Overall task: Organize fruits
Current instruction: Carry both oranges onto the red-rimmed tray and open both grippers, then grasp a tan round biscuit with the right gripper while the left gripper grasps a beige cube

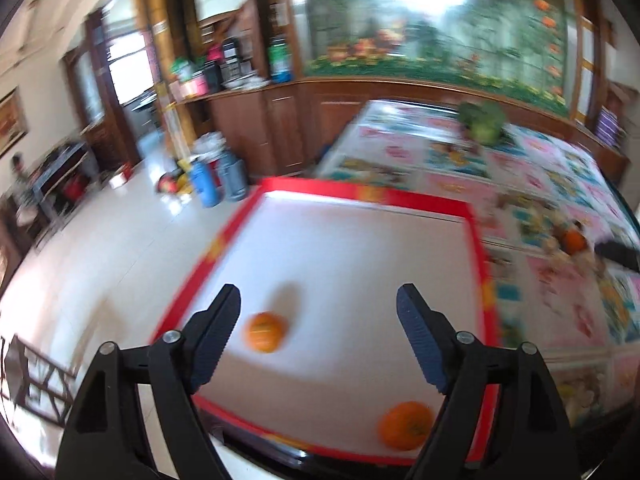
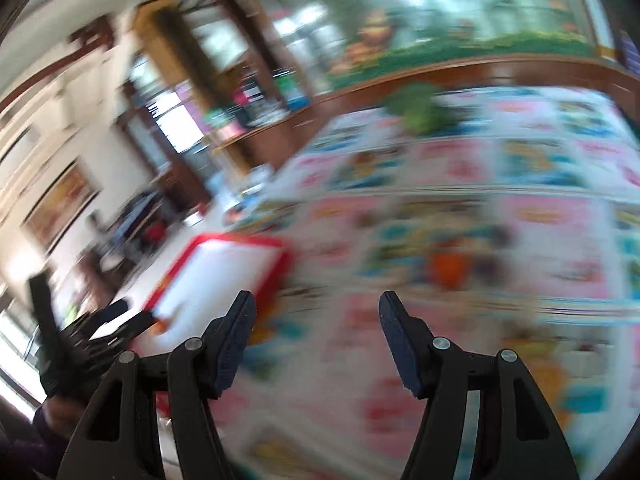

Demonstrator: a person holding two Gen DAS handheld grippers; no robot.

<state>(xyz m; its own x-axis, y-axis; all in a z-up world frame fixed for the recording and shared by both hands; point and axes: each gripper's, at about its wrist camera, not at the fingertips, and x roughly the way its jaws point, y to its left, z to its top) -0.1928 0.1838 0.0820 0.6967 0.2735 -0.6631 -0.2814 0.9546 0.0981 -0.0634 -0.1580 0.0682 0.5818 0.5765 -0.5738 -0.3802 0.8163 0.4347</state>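
Left tongs (image 1: 319, 306): gaping, carrying nothing, hovering over red-rimmed tray (image 1: 478, 240) already holding two oranges (image 1: 266, 331). Right tongs (image 2: 317, 316): gaping, empty. Remaining orange (image 2: 448, 266) lying on patterned table (image 2: 560, 208); green produce (image 2: 416, 110) farther back.

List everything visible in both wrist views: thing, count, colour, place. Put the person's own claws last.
Oranges in tray: 2, orange, one between the left claw's fingers in view, one at the tray's near right corner.
Orange on table: 1, orange, on the patterned cloth right of the tray; blurred.
Tray: 1, white with red rim, at the table's left edge.
Tablecloth: 1, pink, white and blue cartoon squares, covering the table.
Green leafy thing: 1, green, far end of the table; too blurred to name.
Bottles: 2, blue and grey-blue, on the floor beyond the tray.
Wooden cabinets: brown, along the far wall.
Left claw: 1, black, open above the tray.
Right claw: 1, black, open above the cloth.
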